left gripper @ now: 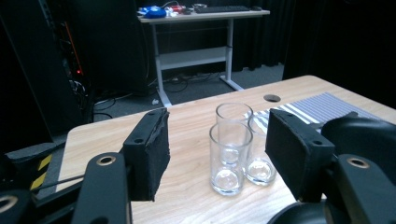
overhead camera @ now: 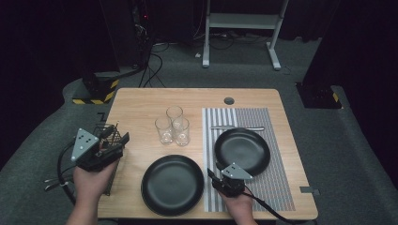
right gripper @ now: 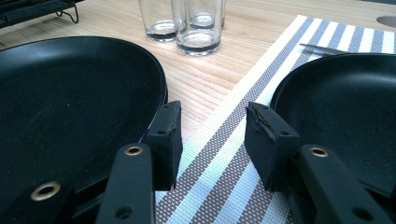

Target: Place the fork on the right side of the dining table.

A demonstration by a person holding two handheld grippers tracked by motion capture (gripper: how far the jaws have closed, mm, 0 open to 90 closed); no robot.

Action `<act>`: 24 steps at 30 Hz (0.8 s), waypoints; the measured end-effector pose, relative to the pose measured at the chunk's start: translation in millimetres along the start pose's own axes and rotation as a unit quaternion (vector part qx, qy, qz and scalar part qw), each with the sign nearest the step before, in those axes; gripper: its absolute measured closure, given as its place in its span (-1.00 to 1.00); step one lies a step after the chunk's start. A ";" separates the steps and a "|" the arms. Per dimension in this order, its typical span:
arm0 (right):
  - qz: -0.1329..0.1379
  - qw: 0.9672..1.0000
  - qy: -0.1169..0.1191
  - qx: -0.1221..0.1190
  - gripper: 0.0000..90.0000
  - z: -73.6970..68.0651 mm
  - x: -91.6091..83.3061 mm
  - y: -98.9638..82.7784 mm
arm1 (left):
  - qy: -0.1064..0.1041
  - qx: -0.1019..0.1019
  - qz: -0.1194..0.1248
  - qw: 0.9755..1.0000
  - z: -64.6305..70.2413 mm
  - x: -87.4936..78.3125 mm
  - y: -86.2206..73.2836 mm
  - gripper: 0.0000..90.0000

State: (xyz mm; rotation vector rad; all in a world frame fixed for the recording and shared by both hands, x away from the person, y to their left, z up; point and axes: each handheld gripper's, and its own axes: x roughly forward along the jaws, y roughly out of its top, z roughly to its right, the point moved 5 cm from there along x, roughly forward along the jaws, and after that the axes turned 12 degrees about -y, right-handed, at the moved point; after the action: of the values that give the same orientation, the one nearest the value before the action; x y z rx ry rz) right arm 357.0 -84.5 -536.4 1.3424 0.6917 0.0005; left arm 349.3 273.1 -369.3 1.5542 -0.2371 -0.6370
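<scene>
right tool (overhead camera: 217, 177) is sitting open, empty, between near plate (overhead camera: 172, 184) and mat plate (overhead camera: 242, 151) | left tool (overhead camera: 114, 138) is hovering open over rack (overhead camera: 116, 133), facing glasses (overhead camera: 172, 125) mid-surface (overhead camera: 141, 108)

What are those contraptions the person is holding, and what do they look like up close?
Each hand holds a black claw. The left claw and the right claw each carry a grey three-cornered plate dotted with small marks on top. The jaws are flat black bars with brass-ringed holes and worn black foam pads. A black cable trails from the right one.
</scene>
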 end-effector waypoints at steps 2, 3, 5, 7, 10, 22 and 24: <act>0.001 1.000 0.000 -0.001 0.25 0.0 -0.6 0.2 | 0.005 0.001 -0.002 1.000 -4.9 -1.6 1.8 -0.11; 0.001 1.000 0.000 -0.001 0.25 0.1 -0.7 0.3 | 0.008 -0.002 -0.002 1.000 -7.4 -1.9 2.7 -0.11; 0.000 1.000 0.000 0.003 0.25 0.5 -0.1 0.6 | 0.007 -0.005 0.000 1.000 -11.2 -2.0 5.3 -0.11; 0.000 1.000 0.001 0.003 0.25 0.7 0.6 0.5 | 0.010 0.000 0.002 1.000 -13.3 -1.9 8.3 -0.10; 0.000 1.000 -0.001 0.002 0.25 1.1 0.1 0.4 | 0.012 0.002 -0.002 1.000 -17.0 0.5 11.1 -0.08; 0.000 1.000 0.000 0.007 0.25 2.9 -0.2 0.2 | 0.017 -0.025 -0.014 0.999 -37.6 17.9 11.3 -0.11; -0.001 1.000 0.000 0.007 0.25 3.3 0.6 -0.1 | 0.020 -0.027 -0.017 0.999 -40.1 20.9 10.5 -0.10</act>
State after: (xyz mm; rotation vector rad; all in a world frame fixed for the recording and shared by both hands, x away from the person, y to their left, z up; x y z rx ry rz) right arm 358.9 -87.3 -536.6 1.3543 0.6945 -0.0056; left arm 389.8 295.3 -365.7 1.5208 -0.1630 -0.6324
